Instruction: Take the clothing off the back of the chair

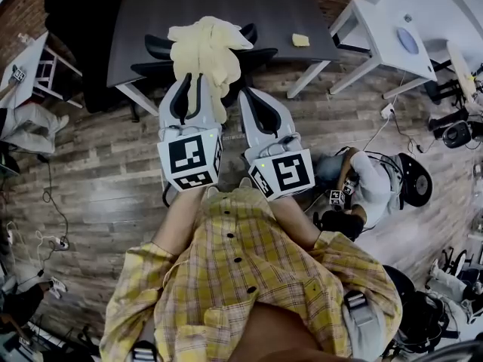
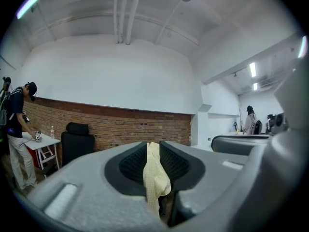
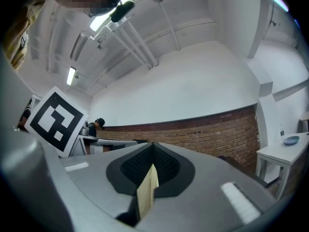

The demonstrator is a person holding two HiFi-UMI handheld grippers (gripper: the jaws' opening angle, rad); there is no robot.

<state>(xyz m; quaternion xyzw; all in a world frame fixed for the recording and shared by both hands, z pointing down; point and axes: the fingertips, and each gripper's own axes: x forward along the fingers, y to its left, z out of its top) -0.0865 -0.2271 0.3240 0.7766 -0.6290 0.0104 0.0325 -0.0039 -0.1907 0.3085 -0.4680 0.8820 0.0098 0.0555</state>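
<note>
A pale yellow piece of clothing (image 1: 205, 50) hangs bunched above a black chair (image 1: 260, 54) that is pushed up to a dark table (image 1: 226, 6). My left gripper (image 1: 190, 83) grips its left side and my right gripper (image 1: 246, 96) its lower right. In the left gripper view the yellow cloth (image 2: 155, 178) fills the narrow gap between the black pads (image 2: 133, 163) and droops below them. In the right gripper view a thin fold of the cloth (image 3: 146, 195) is pinched between closed jaws. The chair's back is mostly hidden behind the cloth.
A small yellow item (image 1: 300, 40) lies on the dark table. White tables stand at the right (image 1: 377, 21) and left (image 1: 30, 59). A person (image 1: 366, 187) crouches on the wooden floor at the right, and a black office chair (image 1: 75, 13) stands at the far left.
</note>
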